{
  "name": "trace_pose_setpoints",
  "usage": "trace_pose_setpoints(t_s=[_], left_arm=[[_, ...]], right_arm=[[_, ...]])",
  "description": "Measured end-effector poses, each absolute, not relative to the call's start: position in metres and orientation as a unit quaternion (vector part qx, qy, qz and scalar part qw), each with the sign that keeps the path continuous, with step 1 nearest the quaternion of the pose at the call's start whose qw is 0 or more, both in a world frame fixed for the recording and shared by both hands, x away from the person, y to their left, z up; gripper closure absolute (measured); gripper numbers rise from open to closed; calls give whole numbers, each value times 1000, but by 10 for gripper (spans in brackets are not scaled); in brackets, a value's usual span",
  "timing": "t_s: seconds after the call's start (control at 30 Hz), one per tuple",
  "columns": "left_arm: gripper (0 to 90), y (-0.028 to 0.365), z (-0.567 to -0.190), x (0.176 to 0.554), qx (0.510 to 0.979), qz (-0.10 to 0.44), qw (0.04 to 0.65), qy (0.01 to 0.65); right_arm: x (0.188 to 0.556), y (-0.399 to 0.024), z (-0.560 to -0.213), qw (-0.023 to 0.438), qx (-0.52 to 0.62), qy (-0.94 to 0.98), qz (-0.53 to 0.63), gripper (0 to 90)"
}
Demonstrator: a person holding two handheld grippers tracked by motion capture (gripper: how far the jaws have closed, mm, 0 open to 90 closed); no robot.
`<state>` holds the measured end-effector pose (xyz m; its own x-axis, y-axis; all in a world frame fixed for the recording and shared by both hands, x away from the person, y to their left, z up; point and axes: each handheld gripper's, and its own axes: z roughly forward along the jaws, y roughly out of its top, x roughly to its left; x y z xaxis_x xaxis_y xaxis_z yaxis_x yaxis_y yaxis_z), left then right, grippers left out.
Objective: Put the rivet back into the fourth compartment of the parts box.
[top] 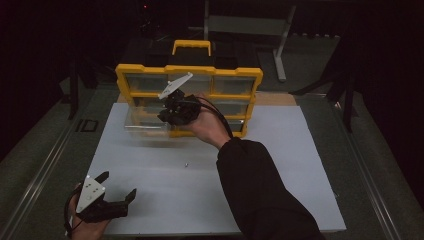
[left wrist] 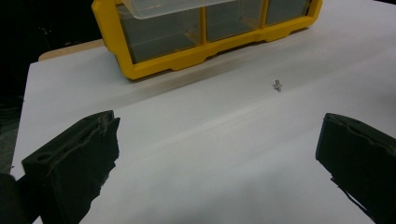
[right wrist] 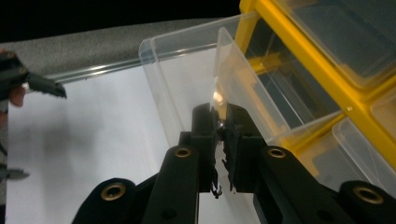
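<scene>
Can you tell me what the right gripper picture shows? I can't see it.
The right gripper pinches the front wall of a clear plastic drawer, pulled out of a yellow organizer. White table lies below.

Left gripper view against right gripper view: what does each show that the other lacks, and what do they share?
The left gripper view has a small screw lying on the white sheet and its own tool open over bare sheet. The right gripper view has its tool shut on the wall of a clear drawer. Shared: the yellow organizer and white sheet.
</scene>
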<state>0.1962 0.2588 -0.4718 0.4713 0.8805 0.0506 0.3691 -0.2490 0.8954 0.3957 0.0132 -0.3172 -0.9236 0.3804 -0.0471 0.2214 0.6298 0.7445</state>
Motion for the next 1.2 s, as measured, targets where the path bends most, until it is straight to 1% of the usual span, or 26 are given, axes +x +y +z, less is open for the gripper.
trace_pose_setpoints(t_s=[0.1, 0.13, 0.17, 0.2, 0.23, 0.27, 0.37, 0.43, 0.47, 0.57, 0.8, 1.2], left_arm=[[0, 259, -472, 196, 736, 290, 441, 424], [0, 259, -472, 196, 735, 290, 442, 424], [0, 259, -472, 196, 736, 289, 441, 425], [0, 259, -472, 196, 736, 288, 441, 425], [0, 259, -472, 196, 736, 288, 441, 426], [0, 259, -472, 196, 736, 288, 441, 425], [0, 259, -472, 196, 735, 288, 441, 426], [0, 259, -472, 196, 735, 289, 442, 426], [0, 259, -472, 196, 735, 289, 442, 426], [0, 259, -472, 196, 735, 289, 441, 426], [0, 259, -472, 196, 734, 289, 441, 427], [0, 259, -471, 196, 734, 291, 442, 426]], right_arm=[[397, 15, -318, 100, 171, 894, 401, 826], [398, 18, -319, 87, 173, 893, 406, 696], [399, 18, -319, 79, 173, 891, 413, 600], [399, 18, -320, 76, 171, 888, 420, 526], [399, 18, -320, 72, 172, 886, 424, 478], [399, 18, -320, 76, 171, 885, 426, 400], [398, 16, -320, 86, 174, 885, 423, 295], [398, 14, -320, 92, 174, 887, 418, 245], [398, 14, -320, 92, 174, 887, 418, 245], [395, 11, -321, 104, 169, 893, 403, 201], [389, 9, -325, 113, 155, 909, 370, 180], [387, 0, -338, 122, 143, 929, 319, 174]])
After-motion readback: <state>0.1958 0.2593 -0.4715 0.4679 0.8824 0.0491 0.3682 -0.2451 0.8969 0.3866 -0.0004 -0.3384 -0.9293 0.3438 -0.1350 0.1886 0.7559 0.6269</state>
